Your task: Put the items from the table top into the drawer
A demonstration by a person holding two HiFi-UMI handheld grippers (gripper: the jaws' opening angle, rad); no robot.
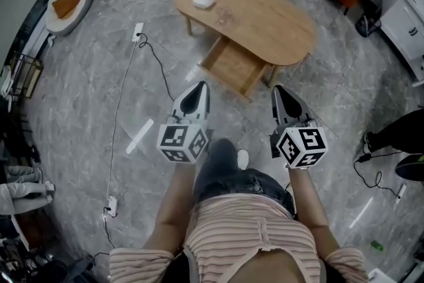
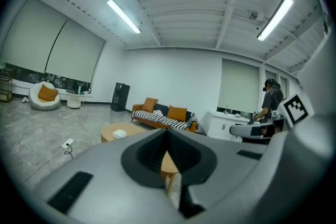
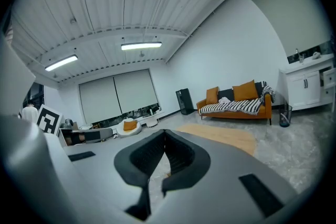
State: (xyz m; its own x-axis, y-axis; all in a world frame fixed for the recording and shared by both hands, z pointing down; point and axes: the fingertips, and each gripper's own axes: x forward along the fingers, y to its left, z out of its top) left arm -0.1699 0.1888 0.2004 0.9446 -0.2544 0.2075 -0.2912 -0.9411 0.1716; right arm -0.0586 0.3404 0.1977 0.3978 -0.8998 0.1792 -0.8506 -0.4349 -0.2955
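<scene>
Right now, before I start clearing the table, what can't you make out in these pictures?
- White item on the table: head view, too small to identify.
- Faint reddish marks beside it: head view, too small to tell whether they are an item.
- Drawer: head view, open, but its back part is hidden under the table.

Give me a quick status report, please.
Left gripper and right gripper shut, empty. White item on table; drawer open. Nothing blocks the way.
</scene>
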